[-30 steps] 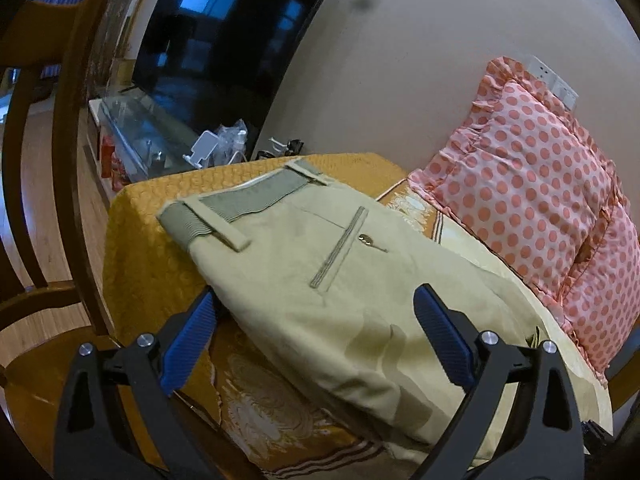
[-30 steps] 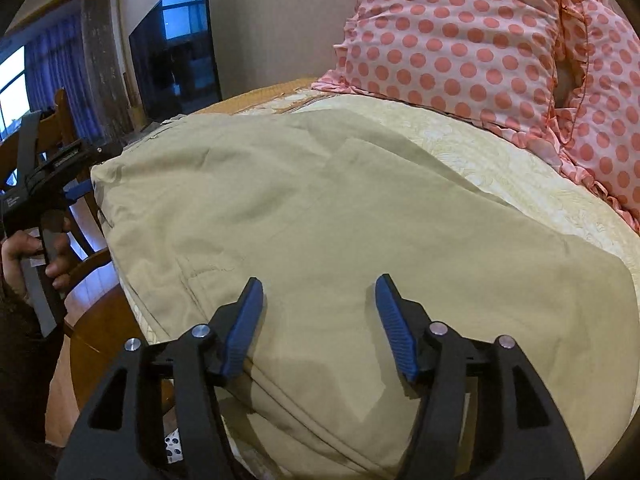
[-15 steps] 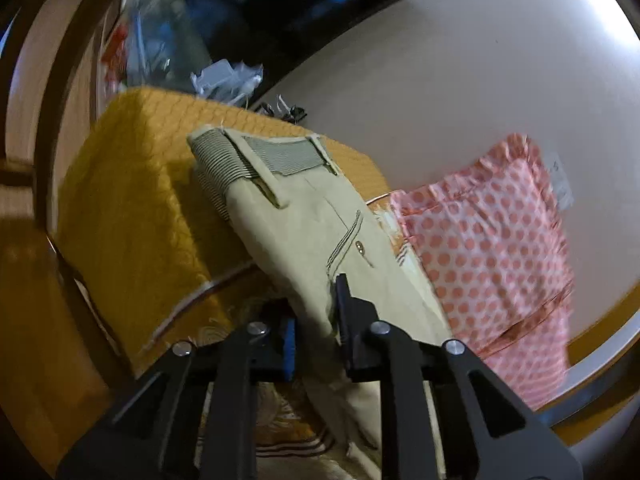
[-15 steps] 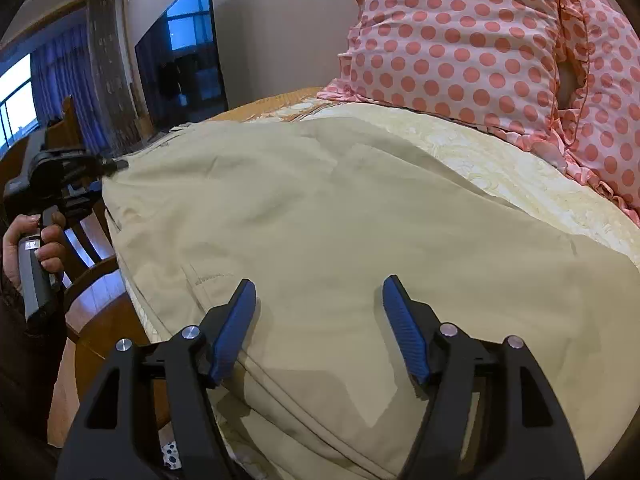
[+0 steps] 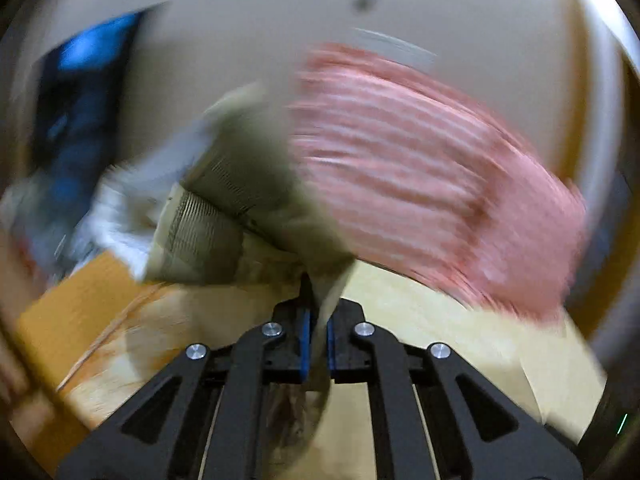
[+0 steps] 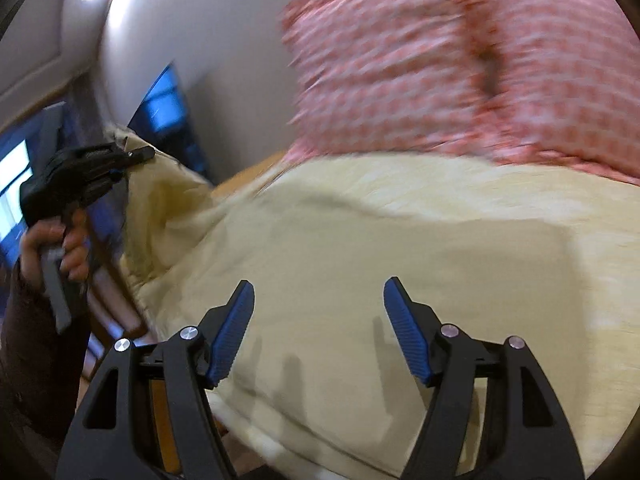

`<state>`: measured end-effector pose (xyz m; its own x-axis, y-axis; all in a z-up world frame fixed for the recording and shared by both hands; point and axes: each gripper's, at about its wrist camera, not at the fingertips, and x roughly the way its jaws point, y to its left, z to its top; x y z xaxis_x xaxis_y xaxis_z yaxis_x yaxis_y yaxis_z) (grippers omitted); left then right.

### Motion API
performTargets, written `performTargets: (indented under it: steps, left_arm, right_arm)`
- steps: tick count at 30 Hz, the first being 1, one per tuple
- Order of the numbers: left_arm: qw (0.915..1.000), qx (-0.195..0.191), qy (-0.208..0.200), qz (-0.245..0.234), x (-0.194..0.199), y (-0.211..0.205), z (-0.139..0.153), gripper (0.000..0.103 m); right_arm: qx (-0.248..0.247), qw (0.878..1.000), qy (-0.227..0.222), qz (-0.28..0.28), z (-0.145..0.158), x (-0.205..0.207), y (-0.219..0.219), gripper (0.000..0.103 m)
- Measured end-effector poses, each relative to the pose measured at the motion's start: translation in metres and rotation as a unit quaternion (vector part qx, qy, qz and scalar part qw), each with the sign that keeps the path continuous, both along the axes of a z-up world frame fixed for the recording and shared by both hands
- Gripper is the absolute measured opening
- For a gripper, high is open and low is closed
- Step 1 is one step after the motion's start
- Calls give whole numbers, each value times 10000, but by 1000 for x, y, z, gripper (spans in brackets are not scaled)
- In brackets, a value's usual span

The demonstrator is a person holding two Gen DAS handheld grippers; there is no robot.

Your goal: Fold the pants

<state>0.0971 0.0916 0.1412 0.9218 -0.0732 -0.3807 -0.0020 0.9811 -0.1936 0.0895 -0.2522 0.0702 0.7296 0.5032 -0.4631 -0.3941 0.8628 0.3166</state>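
Here, left fingers [image 5: 305, 336] clamped on soft khaki pants [image 5: 256, 200]; right fingers [image 6: 404, 332] apart.

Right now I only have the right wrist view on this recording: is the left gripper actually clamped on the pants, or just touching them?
Observer: Clamped. In the left wrist view the left gripper has khaki pants fabric pinched between its blue pads.
Operator: Which part is lifted?
Observer: The ribbed waistband hangs raised ahead of the fingers, though that view is blurred.
Operator: Anything behind it?
Observer: The pink pillow, beside the raised fabric.
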Motion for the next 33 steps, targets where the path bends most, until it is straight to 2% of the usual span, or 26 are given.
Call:
performTargets:
  steps: [1,2,3,4,6,8,9,11,15,19,21,23,24,25,26,27,28,30,32,33]
  left_arm:
    - [9985,299,-27,-457,0,-35,-1,6]
    - [9919,659,14,-1089,-1,-79,-9,7]
    - [9841,899,105,-1527,-4,-107,-19,7]
    - [9739,1150,239,-1942,-6,-135,-32,7]
    - [9421,1807,695,-2738,-14,-188,-73,7]
    - [9184,1963,1150,-3236,-20,-210,-105,7]
    - [9149,1966,1251,-3296,-22,-213,-113,8]
    - [9185,2094,1092,-3173,-29,-215,-116,8]
    - [9256,1827,903,-3190,-40,-208,-101,7]
    - [9135,1953,1108,-3393,-62,-218,-116,6]
    - [9155,1791,1157,-3411,-65,-211,-114,8]
    - [9179,1273,1194,-3564,-67,-191,-99,17]
    - [9211,1100,1082,-3575,-69,-180,-89,23]
    - [9290,1000,877,-3452,-71,-166,-75,32]
    - [9386,959,661,-3246,-70,-152,-62,59]
    - [9507,910,435,-2934,-64,-133,-48,76]
    - [9582,861,325,-2709,-56,-117,-39,78]
    - [9721,860,509,-2121,-22,-82,-34,79]
    - [9767,786,782,-1838,5,-59,-40,79]
    - [9768,692,1058,-1731,26,-45,-49,79]
  right_arm:
    - [45,9996,-46,-259,3,-4,-14,70]
    - [120,9978,-77,-654,7,-10,-38,71]
    - [169,9963,-70,-840,8,-14,-49,71]
    - [306,9927,-32,-1167,8,-19,-72,71]
    - [554,9870,80,-1507,5,-27,-101,71]
    - [852,9802,268,-1766,2,-32,-129,71]
    - [957,9788,324,-1784,1,-32,-136,71]
    - [1155,9782,421,-1674,0,-27,-142,71]
    - [1489,9778,739,-1273,-2,-8,-134,71]
    - [1465,9753,1344,-960,-15,19,-111,71]
    - [1321,9739,1638,-853,-21,35,-101,71]
    - [1137,9738,1829,-736,-24,46,-90,70]
    - [1043,9742,1880,-687,-25,50,-86,69]
    - [930,9743,1944,-655,-27,56,-83,68]
    - [880,9752,1931,-633,-27,57,-82,65]
    - [822,9764,1909,-582,-27,58,-81,65]
    - [750,9775,1898,-532,-26,62,-80,64]
    - [783,9760,1950,-567,-26,67,-82,58]
    - [914,9739,1997,-583,-29,72,-87,56]
    - [1011,9724,2022,-578,-31,73,-91,56]
